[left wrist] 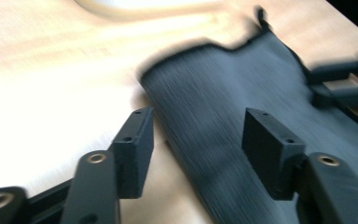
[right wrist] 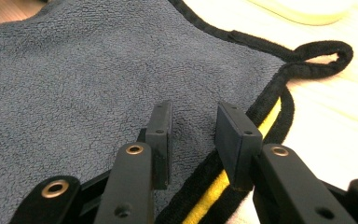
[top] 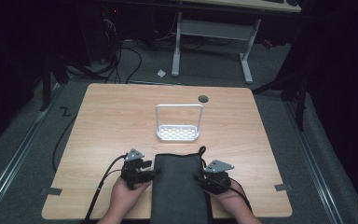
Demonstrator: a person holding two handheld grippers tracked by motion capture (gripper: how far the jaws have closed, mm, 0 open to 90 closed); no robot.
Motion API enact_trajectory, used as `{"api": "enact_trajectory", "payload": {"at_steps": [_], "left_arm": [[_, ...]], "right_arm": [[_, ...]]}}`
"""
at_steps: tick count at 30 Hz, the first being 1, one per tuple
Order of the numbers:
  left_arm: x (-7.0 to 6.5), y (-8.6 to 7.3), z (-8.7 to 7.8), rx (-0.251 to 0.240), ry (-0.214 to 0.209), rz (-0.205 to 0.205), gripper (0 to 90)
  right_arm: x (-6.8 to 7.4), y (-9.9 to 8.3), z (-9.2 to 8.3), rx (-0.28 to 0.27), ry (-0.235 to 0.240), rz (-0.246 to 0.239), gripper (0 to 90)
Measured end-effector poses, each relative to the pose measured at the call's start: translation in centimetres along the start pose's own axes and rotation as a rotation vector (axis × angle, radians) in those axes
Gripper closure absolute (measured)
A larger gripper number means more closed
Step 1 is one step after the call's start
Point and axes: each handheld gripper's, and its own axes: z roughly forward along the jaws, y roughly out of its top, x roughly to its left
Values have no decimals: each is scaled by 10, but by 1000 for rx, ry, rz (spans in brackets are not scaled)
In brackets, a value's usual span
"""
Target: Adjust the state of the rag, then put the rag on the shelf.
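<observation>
A dark grey towel [top: 177, 186] lies folded in a long strip at the table's near edge, between my two hands. My left gripper [top: 153, 174] is at its left edge. In the left gripper view the gripper [left wrist: 196, 140] stands open, jaws wide, with the towel's [left wrist: 223, 107] edge between them and no pad pressing on it. My right gripper [top: 200, 176] is at the right edge. In the right gripper view its jaws [right wrist: 193, 135] stand apart over the towel [right wrist: 74, 84] and its black hem, where a yellow layer [right wrist: 214, 191] shows underneath. A hanging loop [right wrist: 326, 56] sticks out at the corner.
A white wire rack [top: 178, 122] with a tall handle stands mid-table, just beyond the towel. The wooden table [top: 121, 116] has a round cable hole [top: 203, 99] near its far edge. Cables trail from both grippers toward the near edge. Another desk's legs stand on the floor behind.
</observation>
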Motion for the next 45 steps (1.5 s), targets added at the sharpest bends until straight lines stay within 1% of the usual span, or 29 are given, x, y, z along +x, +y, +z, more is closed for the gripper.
{"api": "enact_trajectory", "payload": {"at_steps": [1,2,3,4,5,6,7,8,9,10,12,14,15,16,17,18,19,21,22,23,26,28,30,34,36,38,41,45], "left_arm": [[1,3,4,-7,-8,-19,401],[3,6,7,-8,-3,-28,389],[4,8,11,-12,13,-35,390],[6,8,15,3,23,-56,404],[8,8,18,20,22,-66,433],[8,7,20,22,30,-52,478],[7,5,21,16,57,-24,538],[6,4,21,12,67,-8,573],[4,3,21,6,81,10,591],[3,2,21,5,83,19,620],[3,2,21,7,83,29,677],[3,1,22,3,83,32,708],[2,1,22,3,83,35,721],[2,0,22,4,82,38,729],[2,0,21,4,78,34,735],[3,0,21,3,73,29,740],[4,0,21,4,66,24,743],[5,-1,21,0,54,7,743],[6,-1,21,1,51,1,743],[6,-1,21,0,51,1,743],[6,-1,20,1,51,2,741],[6,-1,20,1,50,1,738],[6,-1,20,0,45,-5,735],[6,-1,20,-1,48,-2,728],[7,-1,20,1,40,-11,729],[8,-1,20,1,42,-16,743],[6,-2,19,-3,54,-4,758],[5,-2,18,-14,54,3,785]], "right_arm": [[0,0,0,-1,0,0,677],[0,0,0,-1,-1,0,676],[1,-1,0,-2,-2,3,675],[0,-1,0,-6,-3,0,674],[1,-1,0,-6,-4,1,673],[1,-1,0,-6,-4,2,671],[1,-1,0,-7,-3,2,670],[1,-1,0,-8,-2,2,668],[1,-1,0,-8,-1,2,665],[0,-1,-1,-7,3,7,649],[0,1,-3,-35,-12,23,611],[-4,5,-6,-67,-48,47,571],[-6,7,-6,-72,-65,59,540],[-10,10,-5,-76,-86,86,514],[-13,12,-3,-83,-90,106,498],[-16,14,-1,-86,-102,117,483],[-19,16,2,-79,-115,133,466],[-23,18,9,-53,-107,167,447],[-25,18,13,-35,-110,178,433],[-25,18,16,-23,-116,180,423],[-24,17,22,9,-111,189,385],[-20,18,23,13,-128,181,407],[-17,17,23,9,-133,169,468],[-13,17,22,4,-115,164,613],[-12,18,22,5,-99,163,685],[-11,19,23,5,-84,169,750],[-11,20,25,-1,-75,167,782],[-9,20,24,-14,-88,136,794]]}}
